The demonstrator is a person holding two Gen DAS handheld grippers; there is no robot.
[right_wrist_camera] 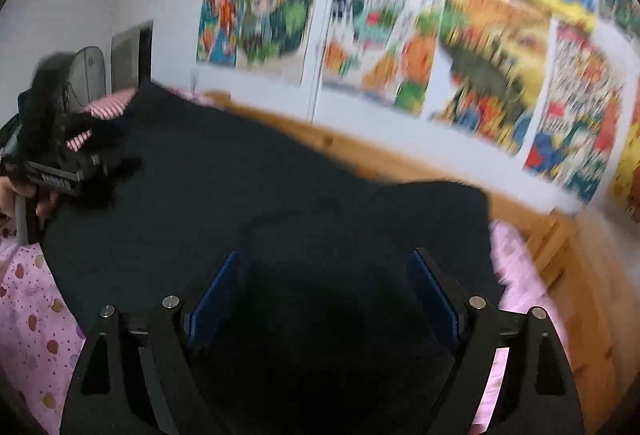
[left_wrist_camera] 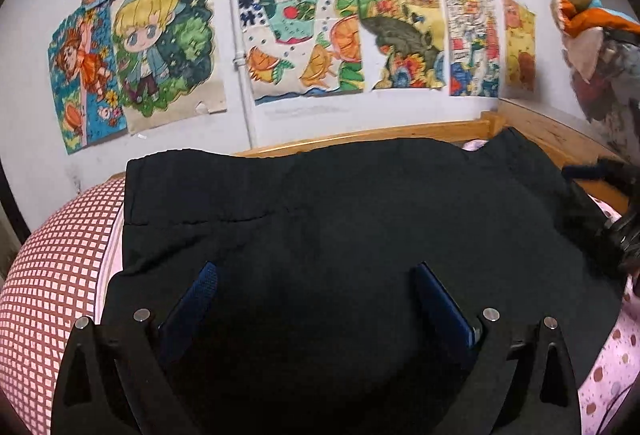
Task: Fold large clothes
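Note:
A large black garment (left_wrist_camera: 340,219) lies spread on the bed, with a seam line across its left part. It also fills the middle of the right wrist view (right_wrist_camera: 240,203), where its far right corner is folded over. My left gripper (left_wrist_camera: 316,275) is open just above the cloth, its blue pads (left_wrist_camera: 192,303) wide apart. My right gripper (right_wrist_camera: 324,271) is open above the garment's right end, nothing between its blue pads (right_wrist_camera: 432,295). The left gripper also shows at the left of the right wrist view (right_wrist_camera: 60,159), held by a hand.
The bed has a pink dotted sheet (right_wrist_camera: 36,319) and a red-and-white checked pillow (left_wrist_camera: 52,275). A wooden bed frame (left_wrist_camera: 360,139) runs along a wall covered in colourful drawings (left_wrist_camera: 304,39). Hanging clothes (left_wrist_camera: 600,47) are at the right. The right wrist view is motion-blurred.

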